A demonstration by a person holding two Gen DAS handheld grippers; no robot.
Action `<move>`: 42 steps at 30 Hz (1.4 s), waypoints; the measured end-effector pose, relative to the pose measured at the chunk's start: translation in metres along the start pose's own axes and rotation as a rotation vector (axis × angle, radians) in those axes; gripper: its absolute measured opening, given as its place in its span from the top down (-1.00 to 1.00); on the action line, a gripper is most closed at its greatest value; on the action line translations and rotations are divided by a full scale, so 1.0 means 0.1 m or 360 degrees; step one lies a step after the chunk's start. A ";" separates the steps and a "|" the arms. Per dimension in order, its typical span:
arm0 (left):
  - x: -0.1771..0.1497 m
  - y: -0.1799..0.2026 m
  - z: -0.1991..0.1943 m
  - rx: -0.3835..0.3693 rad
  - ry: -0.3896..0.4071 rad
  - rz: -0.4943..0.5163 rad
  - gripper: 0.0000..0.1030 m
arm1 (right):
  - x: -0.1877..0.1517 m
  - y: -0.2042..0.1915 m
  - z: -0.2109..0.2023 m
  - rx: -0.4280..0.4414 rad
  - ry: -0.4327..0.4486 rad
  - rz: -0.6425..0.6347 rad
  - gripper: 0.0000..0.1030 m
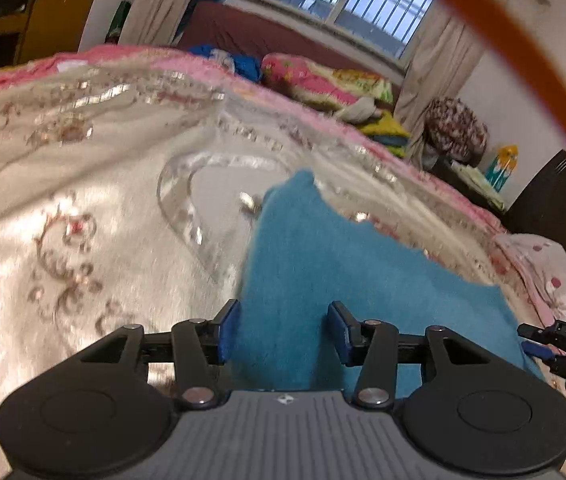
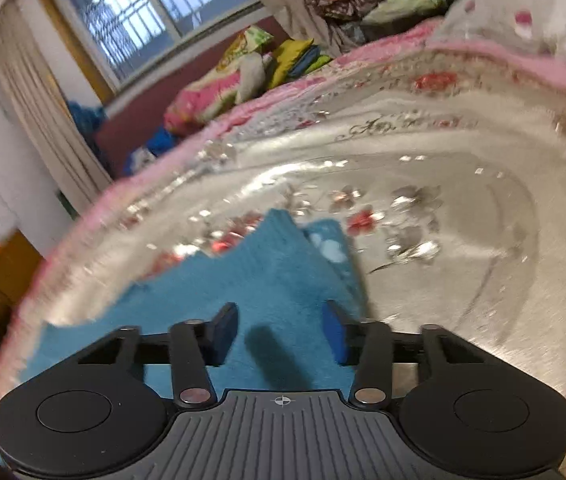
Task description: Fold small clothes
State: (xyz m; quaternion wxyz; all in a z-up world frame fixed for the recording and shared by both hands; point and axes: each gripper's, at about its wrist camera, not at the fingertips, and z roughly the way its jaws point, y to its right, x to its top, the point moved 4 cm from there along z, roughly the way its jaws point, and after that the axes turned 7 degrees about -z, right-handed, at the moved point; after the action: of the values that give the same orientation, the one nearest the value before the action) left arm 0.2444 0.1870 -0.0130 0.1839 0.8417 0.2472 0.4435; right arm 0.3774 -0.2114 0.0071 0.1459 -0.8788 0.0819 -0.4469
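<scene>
A small teal fleece garment (image 1: 323,264) lies flat on a shiny cream floral bedspread (image 1: 83,200). My left gripper (image 1: 285,330) is open, its blue pads apart just above the garment's near left edge. The other gripper's tip (image 1: 551,344) shows at the far right, by the garment's right edge. In the right wrist view the same garment (image 2: 251,280) has a pale patterned patch (image 2: 329,248) at its far corner. My right gripper (image 2: 281,334) is open above the garment's near right part, casting a shadow on it.
The pink bed edge (image 1: 363,128) runs behind the bedspread. A second bed with folded colourful quilts (image 1: 323,80) stands under the window. A wooden cabinet (image 1: 43,20) is at the far left. An orange cable (image 1: 543,80) crosses the upper right.
</scene>
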 end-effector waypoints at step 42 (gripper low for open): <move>-0.21 -0.31 -0.13 -0.0219 -0.0204 -0.0371 -0.11 | -0.42 -2.91 0.08 0.0224 -0.0374 -0.0723 -0.10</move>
State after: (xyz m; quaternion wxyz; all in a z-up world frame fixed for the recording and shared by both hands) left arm 0.2154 0.2005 -0.0363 0.3068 0.8193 0.3002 0.3802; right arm 0.3627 0.0759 0.0664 0.1110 -0.9082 -0.1663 -0.3676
